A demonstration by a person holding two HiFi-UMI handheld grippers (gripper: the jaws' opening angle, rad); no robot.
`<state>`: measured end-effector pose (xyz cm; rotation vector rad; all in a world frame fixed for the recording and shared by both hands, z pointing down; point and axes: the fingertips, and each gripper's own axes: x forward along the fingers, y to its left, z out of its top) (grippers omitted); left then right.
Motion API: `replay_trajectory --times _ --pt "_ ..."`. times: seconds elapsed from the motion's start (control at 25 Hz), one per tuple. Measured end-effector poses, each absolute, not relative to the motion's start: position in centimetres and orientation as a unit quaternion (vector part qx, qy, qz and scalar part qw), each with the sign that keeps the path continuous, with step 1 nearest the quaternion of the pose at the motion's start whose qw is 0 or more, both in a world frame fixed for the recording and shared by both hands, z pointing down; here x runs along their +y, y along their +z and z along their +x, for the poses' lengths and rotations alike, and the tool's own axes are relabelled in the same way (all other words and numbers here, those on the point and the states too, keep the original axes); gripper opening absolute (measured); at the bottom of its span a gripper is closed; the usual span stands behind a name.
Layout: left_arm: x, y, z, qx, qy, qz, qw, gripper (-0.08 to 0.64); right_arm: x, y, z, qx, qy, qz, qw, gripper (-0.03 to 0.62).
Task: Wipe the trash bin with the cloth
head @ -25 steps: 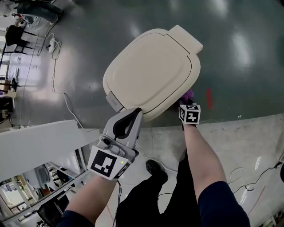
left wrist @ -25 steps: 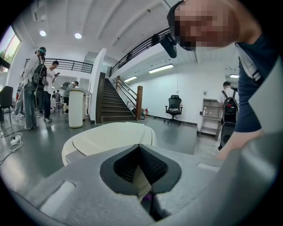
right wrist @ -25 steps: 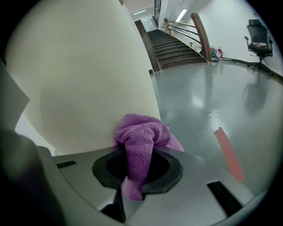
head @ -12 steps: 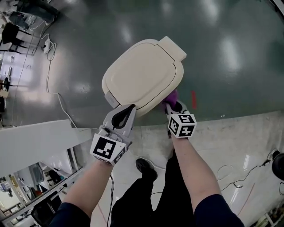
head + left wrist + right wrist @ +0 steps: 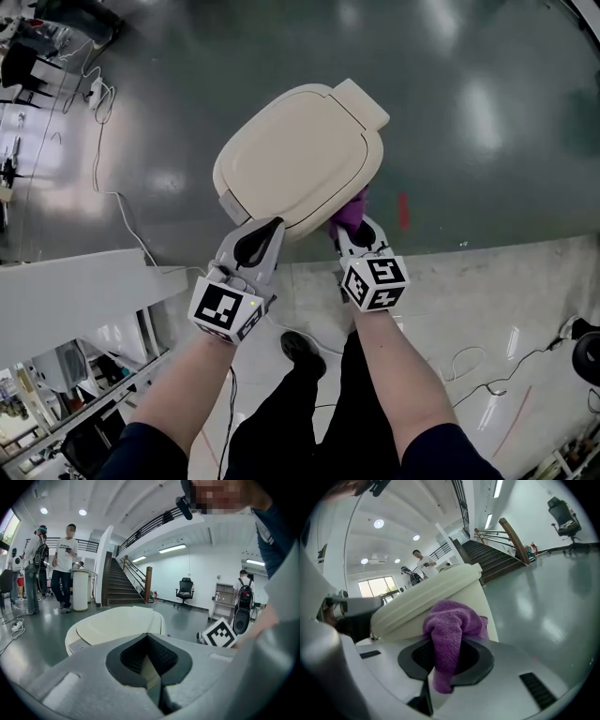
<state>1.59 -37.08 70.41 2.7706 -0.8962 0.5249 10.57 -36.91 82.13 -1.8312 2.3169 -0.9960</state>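
While the cream plastic trash bin point(image 5: 295, 159) stands on the glossy dark green floor point(image 5: 487, 94) with its lid down, so that we cannot see inside it, our right claw point(image 5: 349, 228) is clamped on a bunched purple cloth point(image 5: 347, 212). The cloth lies against the bin's side, just under the lid's edge. Our left claw point(image 5: 274, 226), jaws closed together on nothing, has its tip at the bin's near edge.

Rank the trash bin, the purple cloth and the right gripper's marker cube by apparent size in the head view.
1. trash bin
2. marker cube of the right gripper, though nearer the camera
3. purple cloth, partly hidden
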Motion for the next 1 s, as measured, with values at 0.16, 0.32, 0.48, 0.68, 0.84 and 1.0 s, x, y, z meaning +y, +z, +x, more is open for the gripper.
replay_trajectory --times 0.16,0.32,0.48,0.68,0.84,1.0 --pt "-37.1 70.3 1.6 -0.302 0.159 0.935 0.100 -0.012 -36.4 87.5 9.1 0.744 -0.329 -0.580 -0.033 0.077" --pt "-37.1 70.4 1.6 -0.299 0.151 0.937 0.099 -0.012 -36.0 93.6 7.1 0.741 -0.348 -0.568 -0.079 0.077" --pt "-37.1 70.5 1.6 -0.294 0.147 0.940 0.093 -0.012 -36.1 99.0 6.5 0.726 -0.367 -0.572 -0.108 0.077" --pt "-36.9 70.6 1.5 -0.290 0.143 0.942 0.093 -0.012 -35.9 104.9 5.5 0.711 -0.386 -0.565 -0.164 0.077" --pt "-36.7 70.6 1.5 -0.293 0.141 0.940 0.105 -0.012 -35.1 108.5 4.2 0.709 -0.397 -0.546 -0.206 0.078" --pt "-36.9 70.5 1.4 -0.294 0.136 0.941 0.100 -0.012 -34.9 109.2 2.9 0.712 -0.399 -0.535 -0.218 0.077"
